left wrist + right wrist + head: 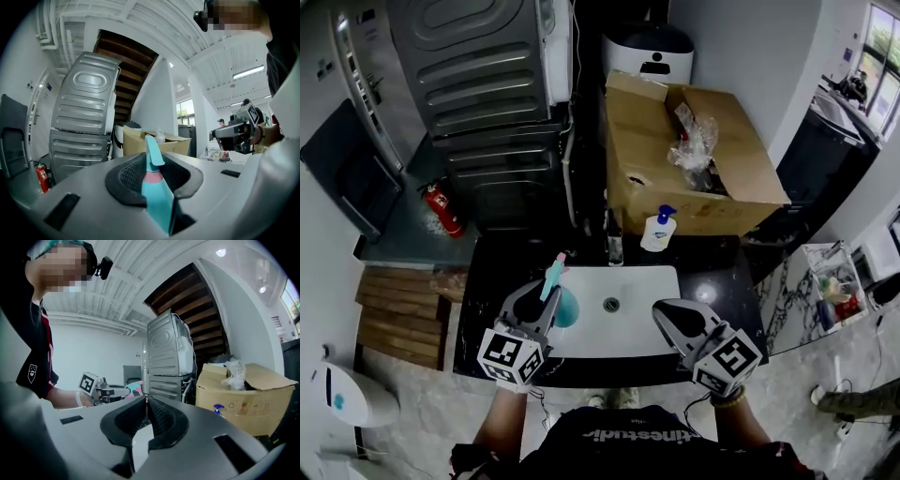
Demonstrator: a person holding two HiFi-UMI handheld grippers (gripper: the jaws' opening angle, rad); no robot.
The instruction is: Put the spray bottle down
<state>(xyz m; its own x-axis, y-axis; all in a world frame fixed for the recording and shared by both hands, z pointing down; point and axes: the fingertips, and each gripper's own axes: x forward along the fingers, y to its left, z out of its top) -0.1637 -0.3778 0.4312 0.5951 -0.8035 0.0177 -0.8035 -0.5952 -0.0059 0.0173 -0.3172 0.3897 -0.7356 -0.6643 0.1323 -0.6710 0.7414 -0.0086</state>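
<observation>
Teal plastic front and centre: the teal spray bottle with the pink collar and slim curved trigger head (pixel 157 192) is clamped in my left gripper (pixel 546 298). The black ribbed pads (pixel 129 177) pinch it from both sides.

So the job isn't done. The bottle sits lower left of centre in the head view, over the left rim of the white rectangular sink basin (pixel 642 323). It looks carried clear of any surface, though I can't see its base.

What's left, as I read it, is to choose a landing spot and lower the bottle until its base sits flat. Then I part the jaws and back away. The glossy black countertop (pixel 727 281) around the basin seems the likeliest place, but I can't say which patch.

My right gripper (pixel 664 311) sits lower right of centre by the basin's right edge. Its jaws are pressed together with nothing between them, just two ribbed pads meeting.

On textures, the bottle is smooth, hard and rounded in the body, so I'd guess it could twist in the pads if bumped. The basin is smooth white, and the counter is mirror-polished and possibly slick.

At upper centre there's a creased brown cardboard box (pixel 694 183) holding crinkled clear plastic (pixel 698 141). A white pump bottle with a blue top (pixel 657 232) stands in front of it. A grey ribbed metal appliance (pixel 478 66) fills the upper left.
</observation>
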